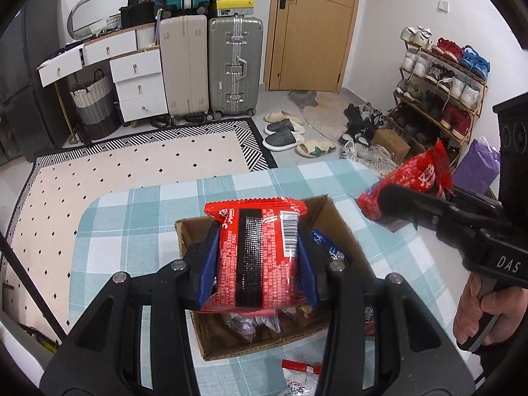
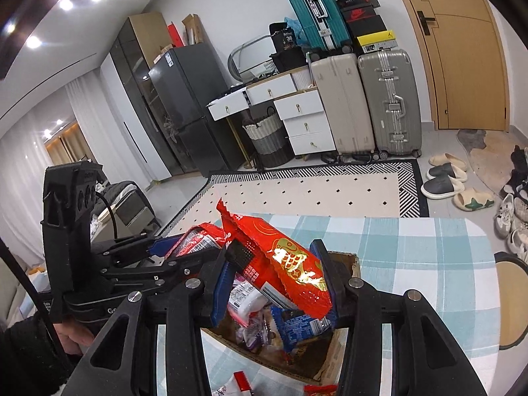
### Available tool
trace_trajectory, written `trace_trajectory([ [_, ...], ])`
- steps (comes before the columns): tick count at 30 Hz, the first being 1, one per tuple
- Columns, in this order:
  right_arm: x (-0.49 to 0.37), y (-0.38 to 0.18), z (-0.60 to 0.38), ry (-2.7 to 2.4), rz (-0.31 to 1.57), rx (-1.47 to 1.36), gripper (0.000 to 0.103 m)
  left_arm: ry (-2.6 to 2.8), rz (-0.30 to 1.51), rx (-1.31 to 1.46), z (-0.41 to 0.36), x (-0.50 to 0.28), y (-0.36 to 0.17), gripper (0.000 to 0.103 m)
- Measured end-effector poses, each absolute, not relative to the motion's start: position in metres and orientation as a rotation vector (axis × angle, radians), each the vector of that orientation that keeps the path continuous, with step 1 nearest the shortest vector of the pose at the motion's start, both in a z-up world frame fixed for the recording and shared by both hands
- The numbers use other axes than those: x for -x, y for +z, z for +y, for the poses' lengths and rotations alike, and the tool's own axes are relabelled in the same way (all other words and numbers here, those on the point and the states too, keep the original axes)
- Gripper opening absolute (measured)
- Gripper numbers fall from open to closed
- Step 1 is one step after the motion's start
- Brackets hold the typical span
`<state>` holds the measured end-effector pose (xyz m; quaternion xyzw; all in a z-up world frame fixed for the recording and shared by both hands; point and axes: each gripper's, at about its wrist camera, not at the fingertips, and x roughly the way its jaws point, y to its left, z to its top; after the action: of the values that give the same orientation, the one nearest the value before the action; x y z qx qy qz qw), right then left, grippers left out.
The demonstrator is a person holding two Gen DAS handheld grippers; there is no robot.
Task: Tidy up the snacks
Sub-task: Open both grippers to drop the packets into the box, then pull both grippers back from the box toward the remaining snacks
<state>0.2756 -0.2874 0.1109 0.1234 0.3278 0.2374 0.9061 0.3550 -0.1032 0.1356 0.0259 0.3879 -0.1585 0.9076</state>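
grippers: two, one per hand, both over the cardboard box (image 1: 191,227)
held packets: two red ones, one in each gripper
left gripper (image 1: 257,257): jaws partly closed, blue pads clamped on both sides of a red snack packet (image 1: 255,257) with a black centre strip and a barcode; packet stands upright above the box opening
right gripper (image 2: 274,267): jaws narrowed, gripping a red packet with a gold fish print (image 2: 290,264); packet tilted, top corner up-left, hanging over the box
box: one, open-topped, on the table (image 1: 132,217) with a blue-and-white check cloth
box contents: several loose packets, at least one blue (image 2: 297,325), some white and purple; exact count cannot be told
loose on table: one red-and-white packet (image 1: 298,368) just in front of the box
cross view: right gripper with its red packet shows at the right edge of the left camera, beside the box
hands: one visible on each gripper's handle (image 1: 478,310)
background: three suitcases, one shoe rack, one door
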Motion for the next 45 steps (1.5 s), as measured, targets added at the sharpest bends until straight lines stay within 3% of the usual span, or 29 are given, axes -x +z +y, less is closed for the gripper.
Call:
trace_trajectory([
  [16,-0.298,0.067,-0.26,0.471,0.764,-0.189,0.046,-0.37,0.93,-0.053,-0.114,-0.384,0.065,0.04],
  [20,-0.301,0.055,-0.255,0.462,0.792,-0.195,0.046,-0.339,0.905,-0.065,-0.109,-0.381,0.064,0.05],
  [23,-0.304,0.051,-0.25,0.443,0.804,-0.187,0.053,-0.329,0.893,-0.073,-0.104,-0.377,0.063,0.058],
  [33,-0.287,0.069,-0.246,0.424,0.757,-0.141,0.055,-0.294,0.869,-0.07,-0.079,-0.345,0.082,0.059],
  [37,-0.27,0.089,-0.254,0.414,0.714,-0.141,0.065,-0.29,0.852,-0.067,-0.072,-0.325,0.095,0.062],
  [42,-0.243,0.111,-0.267,0.399,0.667,-0.128,0.067,-0.282,0.821,-0.058,-0.067,-0.297,0.111,0.073],
  [45,-0.221,0.12,-0.28,0.38,0.63,-0.125,0.076,-0.268,0.79,-0.051,-0.062,-0.275,0.117,0.079],
])
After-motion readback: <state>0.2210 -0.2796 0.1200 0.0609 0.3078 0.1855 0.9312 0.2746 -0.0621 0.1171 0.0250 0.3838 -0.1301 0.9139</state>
